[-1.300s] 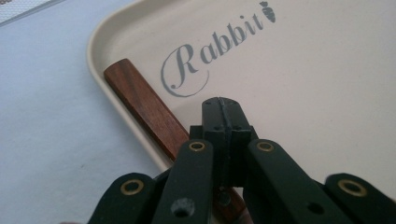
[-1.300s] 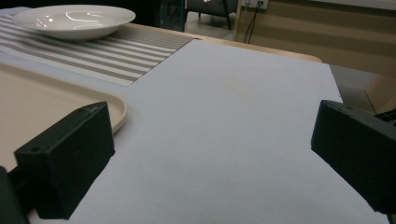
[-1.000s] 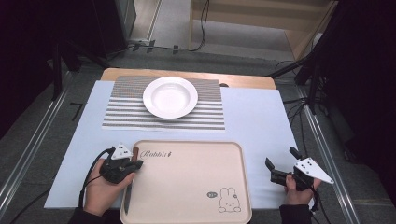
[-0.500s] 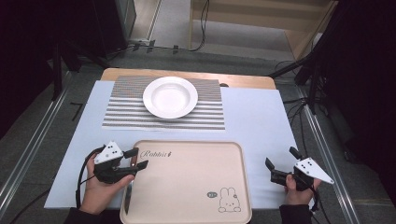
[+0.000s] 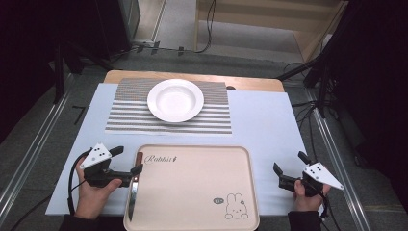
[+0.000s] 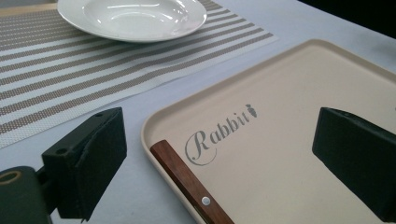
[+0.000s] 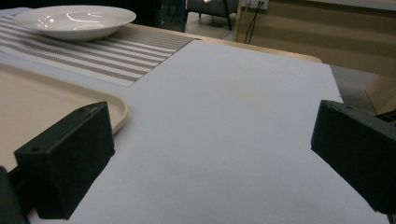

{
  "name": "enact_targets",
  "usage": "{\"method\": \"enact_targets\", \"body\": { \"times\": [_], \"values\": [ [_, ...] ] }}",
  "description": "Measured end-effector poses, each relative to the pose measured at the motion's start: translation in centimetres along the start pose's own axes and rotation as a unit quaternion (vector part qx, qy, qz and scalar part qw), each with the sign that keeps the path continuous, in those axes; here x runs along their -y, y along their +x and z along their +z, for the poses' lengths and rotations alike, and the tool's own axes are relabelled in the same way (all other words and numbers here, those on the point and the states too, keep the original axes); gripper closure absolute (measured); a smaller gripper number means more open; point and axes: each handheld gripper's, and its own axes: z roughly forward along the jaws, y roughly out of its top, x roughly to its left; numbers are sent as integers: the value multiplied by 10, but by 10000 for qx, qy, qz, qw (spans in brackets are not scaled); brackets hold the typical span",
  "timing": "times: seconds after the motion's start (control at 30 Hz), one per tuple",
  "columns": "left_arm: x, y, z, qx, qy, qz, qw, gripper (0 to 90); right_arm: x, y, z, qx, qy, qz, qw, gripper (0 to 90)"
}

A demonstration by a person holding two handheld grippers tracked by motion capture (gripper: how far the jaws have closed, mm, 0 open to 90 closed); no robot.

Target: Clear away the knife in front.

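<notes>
Reading "Rabbit" (tray [image 6: 299,121] print).

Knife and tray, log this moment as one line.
left claw: open, just released | knife: on tray left edge | right claw: open, empty

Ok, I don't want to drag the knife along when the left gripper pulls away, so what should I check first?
1. Knife lies in the tray, along its left rim: ok.
2. Left gripper jaws have just been opening, pads off the knife handle: ok.
3. Right gripper open, nothing between its jaws: ok.
4. Plate empty on the striped mat: ok.
</notes>
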Motion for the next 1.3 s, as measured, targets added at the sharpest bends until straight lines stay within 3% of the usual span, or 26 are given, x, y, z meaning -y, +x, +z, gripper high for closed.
{"method": "enact_targets", "body": {
  "times": [0.27,0.5,0.83,1.3],
  "values": [
    [3,9,-11,-217,-201,-21,9996,0,0,0,0,-1,-1,0,10000,0],
    [7,17,-16,-395,-184,-10,9991,0,0,0,0,1,0,-4,10000,0],
    [17,36,-28,-577,-257,-159,9979,0,0,0,0,-3,-5,0,10000,0],
    [30,65,-51,-983,-320,-422,9937,0,0,0,0,-4,-4,0,10000,0]
  ]
}}
